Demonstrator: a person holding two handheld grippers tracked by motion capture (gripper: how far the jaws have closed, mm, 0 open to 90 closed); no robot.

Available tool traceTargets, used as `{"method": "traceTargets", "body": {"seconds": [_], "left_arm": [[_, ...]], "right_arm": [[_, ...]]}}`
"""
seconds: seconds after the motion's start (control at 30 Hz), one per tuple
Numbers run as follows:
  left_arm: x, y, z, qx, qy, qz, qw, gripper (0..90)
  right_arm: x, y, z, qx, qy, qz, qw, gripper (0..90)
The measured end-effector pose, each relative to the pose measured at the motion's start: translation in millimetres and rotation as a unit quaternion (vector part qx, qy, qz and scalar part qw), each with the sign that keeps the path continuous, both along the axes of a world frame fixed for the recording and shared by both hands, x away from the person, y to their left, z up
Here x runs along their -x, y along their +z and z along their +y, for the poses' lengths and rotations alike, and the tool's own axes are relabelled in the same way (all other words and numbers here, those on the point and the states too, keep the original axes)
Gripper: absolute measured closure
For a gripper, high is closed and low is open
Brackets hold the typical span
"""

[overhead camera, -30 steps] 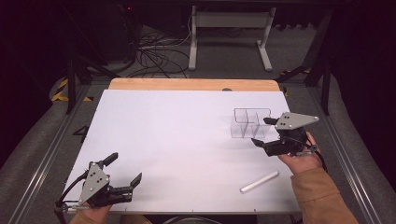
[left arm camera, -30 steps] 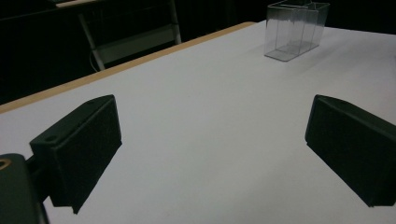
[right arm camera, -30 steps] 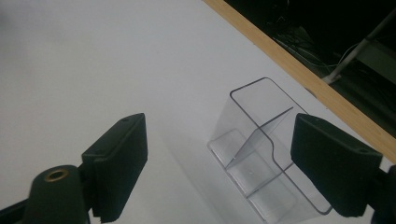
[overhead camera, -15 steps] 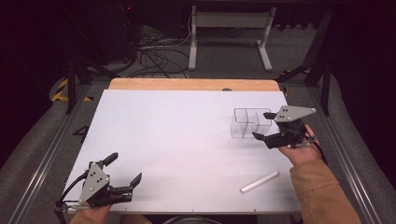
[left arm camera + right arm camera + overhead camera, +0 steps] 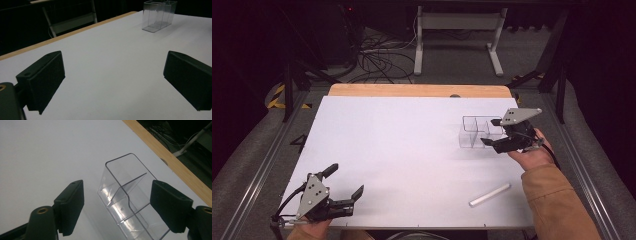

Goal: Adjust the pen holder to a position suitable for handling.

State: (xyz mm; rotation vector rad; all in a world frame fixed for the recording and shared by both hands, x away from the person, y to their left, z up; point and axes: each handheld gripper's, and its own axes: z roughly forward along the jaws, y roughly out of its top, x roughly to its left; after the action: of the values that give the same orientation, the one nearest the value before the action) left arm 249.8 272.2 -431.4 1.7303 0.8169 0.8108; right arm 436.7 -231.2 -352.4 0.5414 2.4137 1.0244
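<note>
Right hand-held gripper (image 5: 490,133) at the clear divided box (image 5: 476,132)
You had just narrowed its jaws around the box, not yet clamped; grasp looked near.

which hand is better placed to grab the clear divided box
Right. The right tool is at the clear divided box, its closing jaws straddling it but not yet touching; the left tool sits open at the table's far corner.

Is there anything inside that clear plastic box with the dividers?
The clear plastic box looks empty: through its walls only thin dividers and the white table beneath show. Its near end is cut off in the right gripper view, so that part stays unseen.
</note>
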Motion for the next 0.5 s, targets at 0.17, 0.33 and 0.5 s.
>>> {"method": "traceTargets", "body": {"seconds": [0.17,0.33,0.5], "left_arm": [[-0.1,0.0,0.3,0.000,0.000,-0.001,1.0000,4.5],[0.1,0.1,0.1,0.000,0.000,0.001,1.0000,4.4],[0.4,-0.2,0.9,0.000,0.001,0.000,1.0000,4.5]], "right_arm": [[-6.7,-1.2,2.0,0.009,-0.001,0.007,0.9999,29.8],[-16.3,-5.3,6.0,0.036,-0.002,0.012,0.9993,34.4],[-22.7,-6.8,10.5,0.064,-0.001,0.017,0.9978,38.1]]}}
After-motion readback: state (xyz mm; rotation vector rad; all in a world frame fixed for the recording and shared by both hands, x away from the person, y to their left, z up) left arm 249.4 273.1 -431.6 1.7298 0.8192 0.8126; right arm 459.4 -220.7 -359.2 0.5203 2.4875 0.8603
